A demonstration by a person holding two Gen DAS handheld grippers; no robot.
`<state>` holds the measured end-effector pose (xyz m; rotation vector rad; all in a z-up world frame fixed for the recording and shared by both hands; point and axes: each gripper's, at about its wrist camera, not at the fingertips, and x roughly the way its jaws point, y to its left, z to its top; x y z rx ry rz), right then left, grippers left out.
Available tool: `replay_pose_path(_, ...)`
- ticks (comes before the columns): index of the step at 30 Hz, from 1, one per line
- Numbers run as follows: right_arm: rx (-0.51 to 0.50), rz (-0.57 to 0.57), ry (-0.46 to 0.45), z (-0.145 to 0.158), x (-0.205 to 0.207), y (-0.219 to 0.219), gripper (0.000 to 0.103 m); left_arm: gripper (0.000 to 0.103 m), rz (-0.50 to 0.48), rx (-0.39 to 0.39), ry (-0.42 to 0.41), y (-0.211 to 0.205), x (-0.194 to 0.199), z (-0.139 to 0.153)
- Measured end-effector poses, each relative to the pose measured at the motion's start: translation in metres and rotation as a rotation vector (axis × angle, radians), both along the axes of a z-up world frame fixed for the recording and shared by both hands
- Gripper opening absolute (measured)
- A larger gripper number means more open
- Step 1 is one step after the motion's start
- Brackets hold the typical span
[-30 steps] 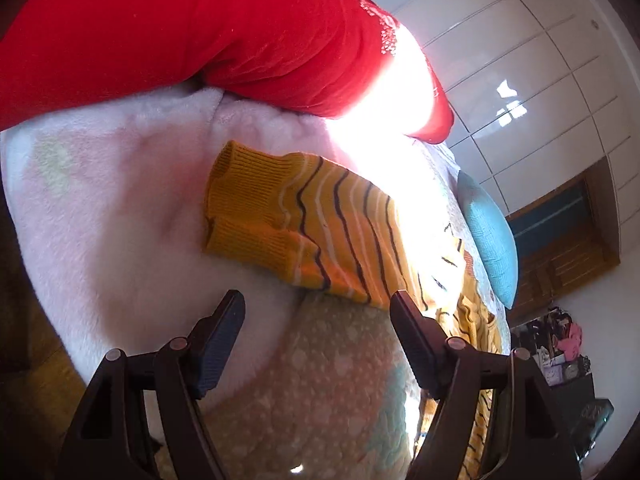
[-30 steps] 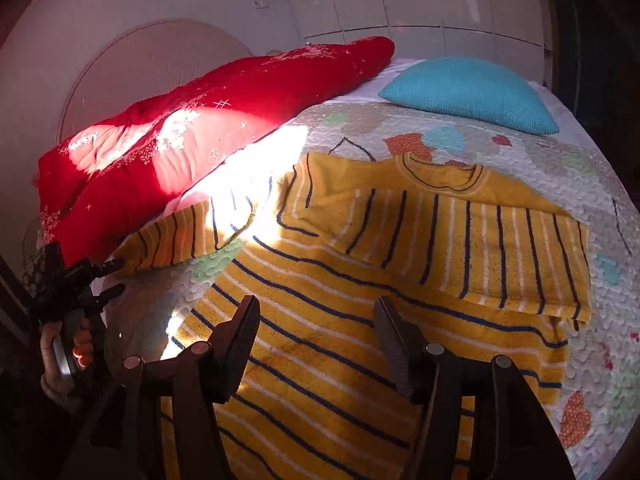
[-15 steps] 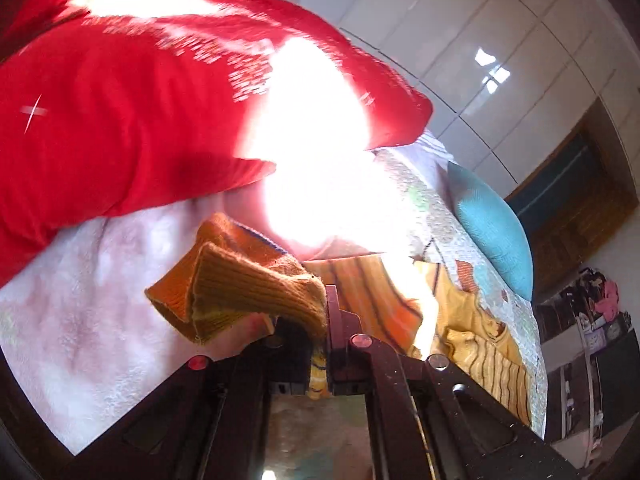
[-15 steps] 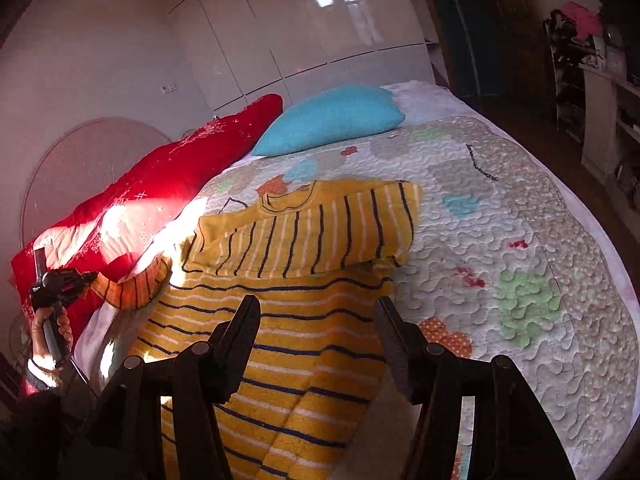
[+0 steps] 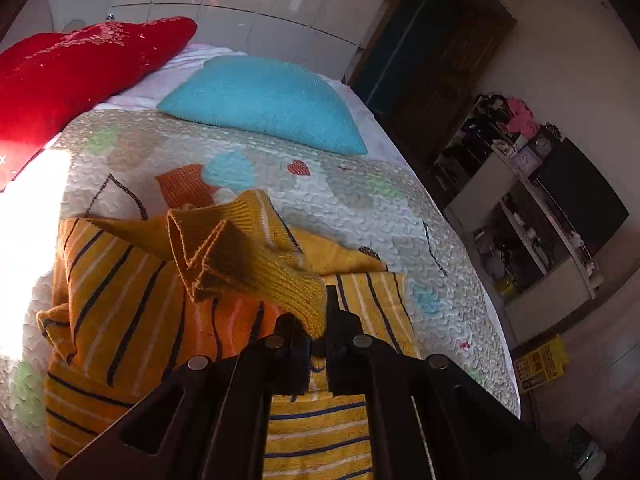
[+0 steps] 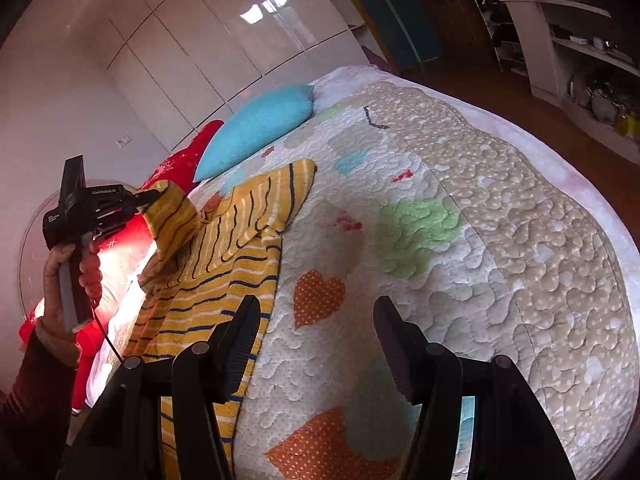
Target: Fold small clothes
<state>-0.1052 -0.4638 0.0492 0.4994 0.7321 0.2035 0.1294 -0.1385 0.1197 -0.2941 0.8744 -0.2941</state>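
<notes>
A small yellow sweater with dark and white stripes [image 6: 224, 268] lies on the quilted bed [image 6: 460, 248], one sleeve folded across its chest. My left gripper [image 5: 320, 320] is shut on the cuff of the other sleeve [image 5: 256, 264] and holds it lifted over the sweater body [image 5: 120, 312]. In the right wrist view the left gripper [image 6: 138, 197] holds that sleeve [image 6: 172, 220] up at the left. My right gripper [image 6: 316, 344] is open and empty above the quilt, just right of the sweater's hem.
A turquoise pillow [image 5: 264, 100] and a red blanket [image 5: 72, 76] lie at the head of the bed. White wardrobe doors [image 6: 224, 48] stand behind. Shelves with clutter [image 5: 536, 200] stand beyond the bed's right side. The bed edge [image 6: 592, 184] drops to a wooden floor.
My left gripper closed on the sleeve cuff, lifted it and carried it over the sweater body. My right gripper swung right, away from the sweater, and stayed open.
</notes>
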Motion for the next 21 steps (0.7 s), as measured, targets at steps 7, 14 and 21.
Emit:
replay_pose_path(7, 0.001, -0.021, 0.021, -0.008, -0.004, -0.012, 0.064, 0.046, -0.09, -0.023, 0.178, -0.031, -0.007, -0.07)
replay_pose_path(14, 0.018, 0.049, 0.036, -0.008, 0.014, 0.023, 0.064, 0.072, -0.04, -0.058, 0.073, 0.048, -0.079, -0.038)
replay_pose_path(21, -0.022, 0.153, 0.047, -0.008, 0.027, 0.086, 0.064, 0.072, 0.214, 0.061, 0.056, 0.168, -0.155, -0.04)
